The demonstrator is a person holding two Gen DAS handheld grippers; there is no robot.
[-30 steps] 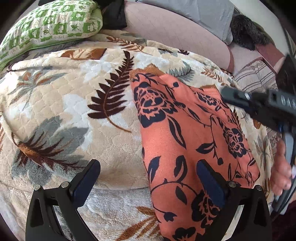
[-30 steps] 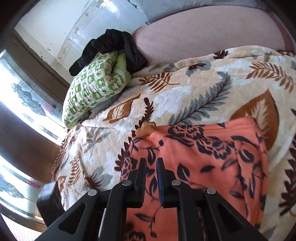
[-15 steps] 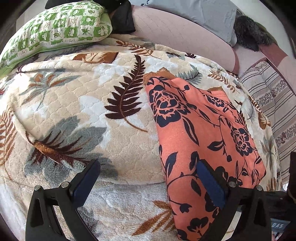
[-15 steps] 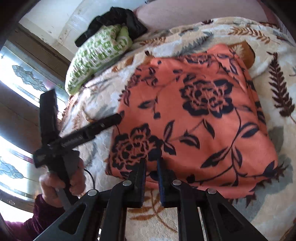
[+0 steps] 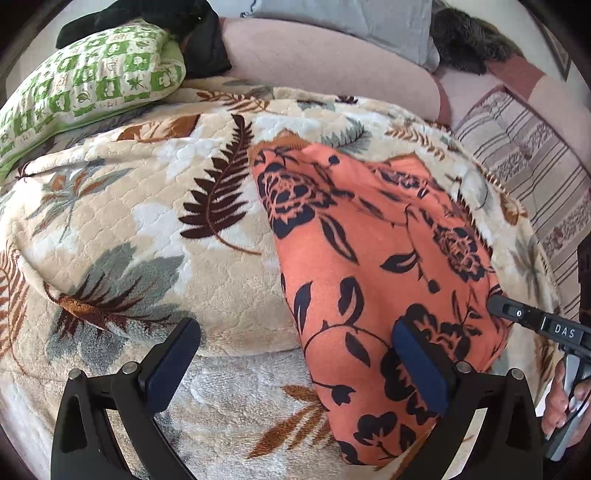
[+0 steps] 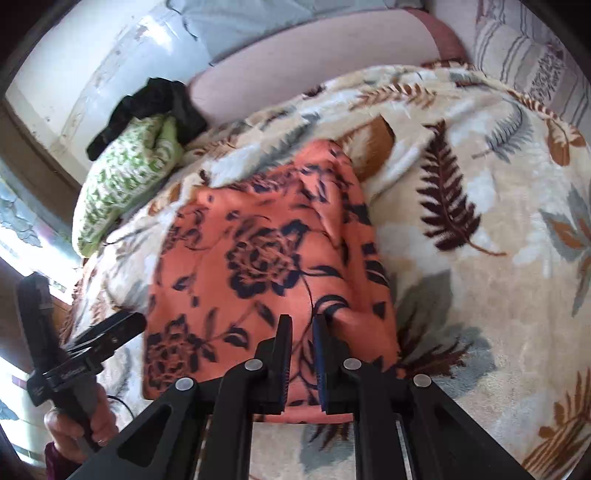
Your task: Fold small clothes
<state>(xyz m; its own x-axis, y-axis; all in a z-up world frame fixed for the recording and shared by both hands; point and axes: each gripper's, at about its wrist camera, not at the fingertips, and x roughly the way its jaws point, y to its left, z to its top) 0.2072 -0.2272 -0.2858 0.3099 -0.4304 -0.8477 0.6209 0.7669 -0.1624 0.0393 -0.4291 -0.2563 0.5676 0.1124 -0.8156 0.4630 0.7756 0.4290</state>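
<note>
Currently the coral-orange knit garment with a dark navy rose print (image 5: 373,258) lies spread on the plush cream blanket patterned with brown and grey fern leaves (image 5: 147,221), towards the blanket's near right-hand side, its brown ribbed trim pointing to the far edge by the pink upholstered headboard (image 5: 325,62). The left gripper (image 5: 295,365) hangs above the blanket's near edge with its jaws spread wide and holding nothing, one blue pad over the garment's near portion and the other over bare blanket. The right gripper (image 6: 302,354) sits at the garment's near hem with its jaws drawn almost together; cloth seems to bunch up between the pads, so it is probably pinching a fold of the hem, though I cannot tell how firmly. A green-and-white patterned pillow (image 5: 85,85) with a black cloth (image 5: 177,22) on it rests at the far left corner, well apart from the work. By my judgement the step in hand is gathering one edge for a fold. Next the left jaws would need to close on the neighbouring hem corner, so both ends can lift evenly and carry across without the soft knit sagging or skewing.
</note>
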